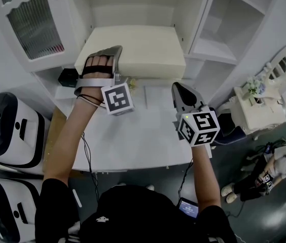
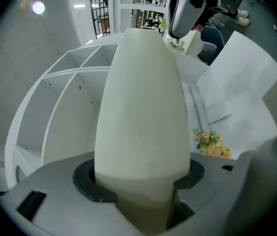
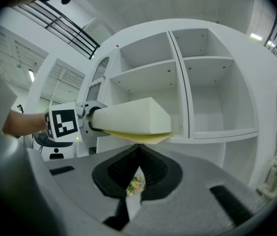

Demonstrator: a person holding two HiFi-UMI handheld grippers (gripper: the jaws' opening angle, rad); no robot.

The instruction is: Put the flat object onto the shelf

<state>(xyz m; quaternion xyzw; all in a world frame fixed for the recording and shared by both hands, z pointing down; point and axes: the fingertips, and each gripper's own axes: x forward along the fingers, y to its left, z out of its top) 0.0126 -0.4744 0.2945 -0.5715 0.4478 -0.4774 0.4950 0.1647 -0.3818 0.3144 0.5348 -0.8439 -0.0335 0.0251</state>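
Observation:
The flat object is a thick cream block (image 1: 140, 49), and my left gripper (image 1: 113, 59) is shut on its left end. In the left gripper view the block (image 2: 141, 107) fills the space between the jaws and points at the white shelf unit (image 2: 65, 107). In the head view it hangs in front of the shelf's wide middle bay (image 1: 133, 11). My right gripper (image 1: 179, 91) hovers over the white table (image 1: 133, 140), to the right of the block and below it. Its jaws are together and hold nothing. From the right gripper (image 3: 138, 154) I see the block (image 3: 133, 117) level before the open compartments (image 3: 217, 97).
A small bunch of flowers (image 1: 132, 83) lies on the table under the block. A black item (image 1: 68, 77) sits at the shelf's left foot. White and black machines (image 1: 6, 130) stand at the left. At the right are a small white dresser (image 1: 259, 108) and a person (image 1: 264, 173).

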